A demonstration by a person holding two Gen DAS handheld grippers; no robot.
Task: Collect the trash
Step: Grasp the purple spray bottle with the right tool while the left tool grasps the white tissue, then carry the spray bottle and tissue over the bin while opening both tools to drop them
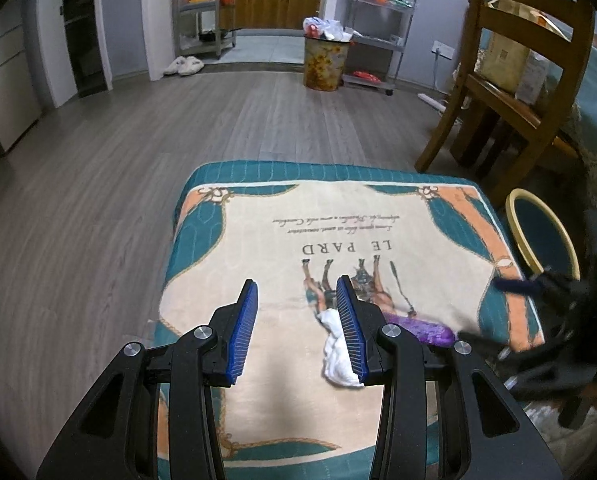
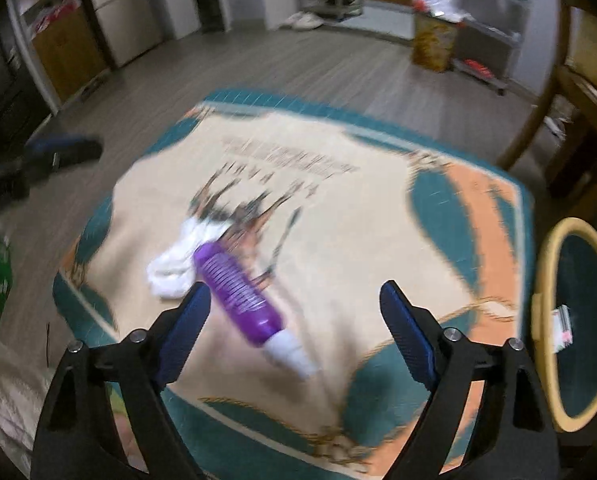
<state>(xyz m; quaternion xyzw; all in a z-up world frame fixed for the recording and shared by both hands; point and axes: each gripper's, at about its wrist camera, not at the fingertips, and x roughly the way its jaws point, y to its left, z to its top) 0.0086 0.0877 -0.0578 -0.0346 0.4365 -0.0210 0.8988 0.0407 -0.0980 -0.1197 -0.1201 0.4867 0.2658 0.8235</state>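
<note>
Here, in the left wrist view, the left gripper (image 1: 297,312) is hanging unclenched and empty over the printed cloth (image 1: 418,232), crumpled tissue (image 1: 336,354) beside one finger. In the right wrist view, the right gripper (image 2: 294,320) is gaping above the purple bottle (image 2: 236,292), not gripping it; the bin (image 2: 546,280) is standing alongside.

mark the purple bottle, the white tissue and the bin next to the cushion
purple bottle (image 2: 234,292): right wrist view, ribbed middle of its body.
white tissue (image 1: 338,354): left wrist view, crumpled middle.
bin (image 2: 544,280): right wrist view, pale rim on its near-left side.
</note>
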